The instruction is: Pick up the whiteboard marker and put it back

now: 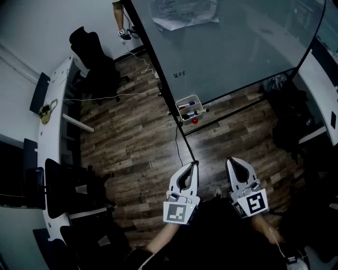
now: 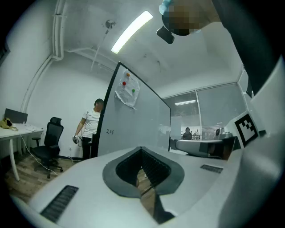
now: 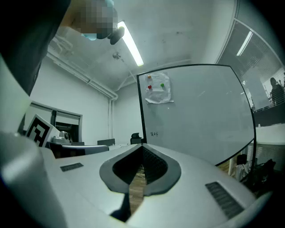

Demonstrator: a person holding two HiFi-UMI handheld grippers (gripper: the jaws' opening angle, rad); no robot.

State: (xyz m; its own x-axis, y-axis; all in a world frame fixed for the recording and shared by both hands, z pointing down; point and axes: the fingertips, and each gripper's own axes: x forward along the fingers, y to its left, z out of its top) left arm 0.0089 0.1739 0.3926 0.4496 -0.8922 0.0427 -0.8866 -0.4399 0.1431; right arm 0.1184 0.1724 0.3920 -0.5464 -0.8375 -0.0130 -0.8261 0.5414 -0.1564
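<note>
The head view was dim and underexposed: its lower half sank to near black, and only the wooden floor [image 1: 132, 132] and the whiteboard [image 1: 237, 52] caught a soft grey sheen. Fisheye distortion bent the whiteboard's frame, and the corners vignetted. In both gripper views a ceiling tube light [image 2: 131, 31] burned out white and cast a cool greenish wash. The pale shells of the left tool [image 2: 141, 151] and right tool [image 3: 143, 148] were soft and out of focus near the lens; the distant room was sharper.

Small handwriting [image 1: 180, 74] on the whiteboard [image 1: 237, 52] and print on the paper sheet [image 1: 185, 10] pinned to it are illegible; no text is readable
</note>
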